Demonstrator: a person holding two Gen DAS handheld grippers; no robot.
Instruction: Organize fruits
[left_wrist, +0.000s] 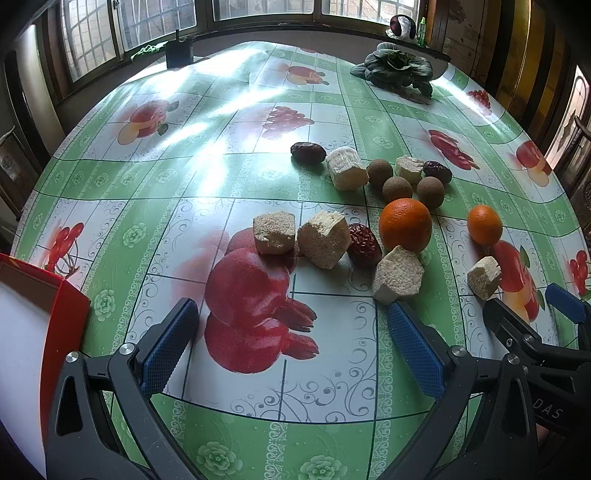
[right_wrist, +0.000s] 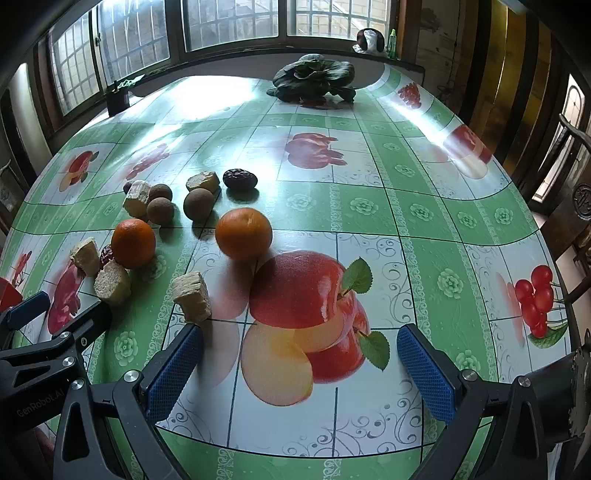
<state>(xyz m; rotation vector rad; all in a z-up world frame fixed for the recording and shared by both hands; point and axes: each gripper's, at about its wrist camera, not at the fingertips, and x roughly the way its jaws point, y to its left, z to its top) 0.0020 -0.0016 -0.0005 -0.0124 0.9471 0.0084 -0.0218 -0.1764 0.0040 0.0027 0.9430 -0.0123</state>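
left gripper (left_wrist: 291, 343): jaws spread wide with nothing between them, hovering low over the tablecloth (left_wrist: 332, 424) on the near side of the big orange (left_wrist: 405, 224).
right gripper (right_wrist: 301, 363): also wide open and empty, hovering over a printed apple, off to the right of the big orange and nearer the camera.
big orange: sits in the middle of the fruit scatter; this is the landmark.
small orange (left_wrist: 484, 225): to the right of the big orange, apart from it.
brown round fruits (left_wrist: 397, 189): three, clustered just behind the big orange.
near red date (left_wrist: 364, 240): just left of the big orange.
far red dates (left_wrist: 308, 152): two of them, behind the big orange, one at each end of the back row.
pale cut chunks (left_wrist: 323, 239): several rough pieces; two left of the big orange, one touching its near side, one near-right of it, two behind it among the brown fruits.
red box (left_wrist: 55, 321): far left of the big orange, at the table edge, white inside.
leafy green vegetable (left_wrist: 397, 66): well behind the big orange, at the far edge by the window.
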